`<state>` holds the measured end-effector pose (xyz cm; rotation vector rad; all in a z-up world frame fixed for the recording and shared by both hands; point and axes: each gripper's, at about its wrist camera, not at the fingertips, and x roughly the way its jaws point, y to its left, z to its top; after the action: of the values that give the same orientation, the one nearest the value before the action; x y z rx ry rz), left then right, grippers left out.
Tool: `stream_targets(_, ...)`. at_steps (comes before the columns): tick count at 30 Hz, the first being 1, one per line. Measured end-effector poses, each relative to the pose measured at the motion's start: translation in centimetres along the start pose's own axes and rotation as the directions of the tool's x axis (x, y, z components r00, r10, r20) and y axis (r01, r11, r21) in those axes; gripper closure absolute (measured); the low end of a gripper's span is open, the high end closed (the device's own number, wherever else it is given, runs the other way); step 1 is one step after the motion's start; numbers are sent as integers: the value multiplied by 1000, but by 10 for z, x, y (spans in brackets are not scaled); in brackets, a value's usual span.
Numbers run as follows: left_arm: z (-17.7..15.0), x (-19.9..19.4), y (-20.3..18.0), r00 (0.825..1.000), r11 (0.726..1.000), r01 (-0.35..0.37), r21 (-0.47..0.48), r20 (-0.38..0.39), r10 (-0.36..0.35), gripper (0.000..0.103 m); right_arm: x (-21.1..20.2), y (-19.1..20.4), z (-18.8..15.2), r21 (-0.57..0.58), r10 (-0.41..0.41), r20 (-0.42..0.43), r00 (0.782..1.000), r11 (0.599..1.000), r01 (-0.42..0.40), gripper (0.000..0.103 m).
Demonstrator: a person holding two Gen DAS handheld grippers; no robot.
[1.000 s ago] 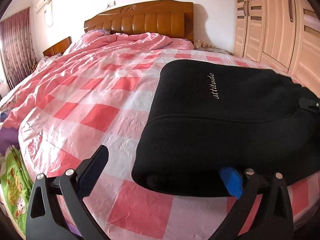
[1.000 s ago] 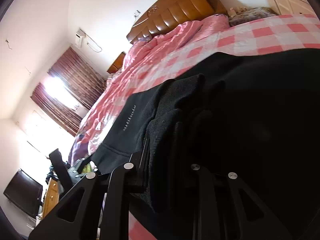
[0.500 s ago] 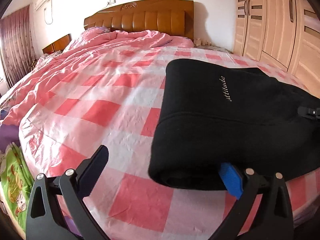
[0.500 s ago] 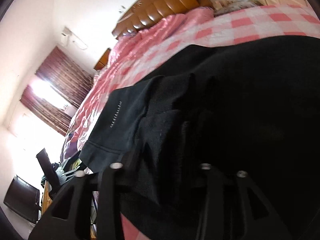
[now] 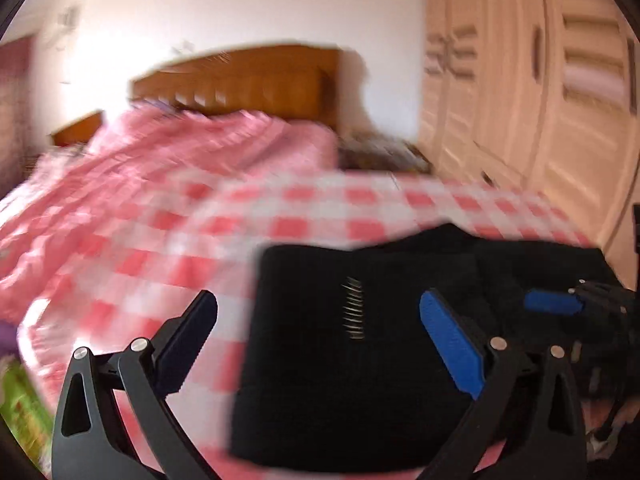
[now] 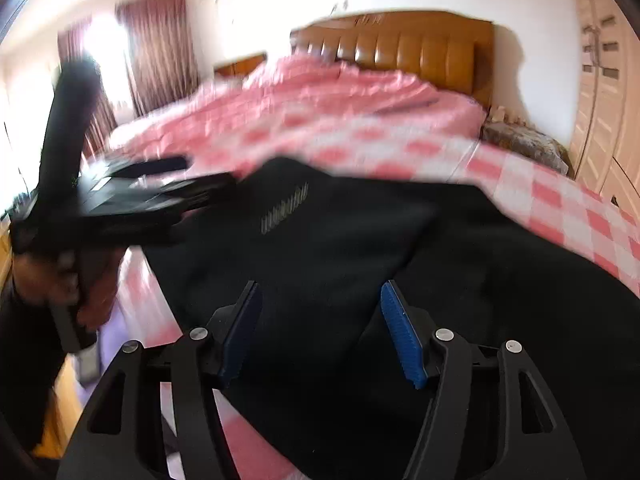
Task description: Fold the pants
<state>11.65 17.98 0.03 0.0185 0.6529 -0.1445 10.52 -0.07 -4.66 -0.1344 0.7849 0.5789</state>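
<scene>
The black pants (image 5: 360,360) lie folded on the pink checked bed near its front edge, with small pale lettering on top; they also show in the right wrist view (image 6: 400,260). My left gripper (image 5: 316,320) is open and empty, raised just above the pants' left part. My right gripper (image 6: 320,320) is open and empty, just above the cloth. The left gripper also appears at the left of the right wrist view (image 6: 132,196), and the right gripper's blue pad appears at the right of the left wrist view (image 5: 552,304). Both views are motion-blurred.
The pink checked bedspread (image 5: 140,240) covers the bed, with a bunched pink quilt (image 6: 340,96) by the wooden headboard (image 6: 400,44). A cream wardrobe (image 5: 540,100) stands on the right. Curtains (image 6: 156,56) hang at the far left.
The right gripper has let go of the pants and opened. Both grippers have lifted and pulled back from the cloth. The pants now lie folded flat on the bed.
</scene>
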Motion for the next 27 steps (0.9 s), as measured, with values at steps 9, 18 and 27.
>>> stream_targets(9, -40, 70, 41, 975, 991, -87, -100, -215, 64, 1, 13, -3, -11, 25, 75, 17, 997, 997, -75, 26)
stream_targets(18, 16, -1, 12, 995, 997, -67, -38, -71, 64, 2, -26, -29, -6, 157, 69, 121, 990, 984, -87, 25)
stream_targets(27, 45, 148, -21, 957, 992, -32, 123, -283, 66, 1, 8, -29, -15, 83, 39, 17, 999, 996, -41, 16)
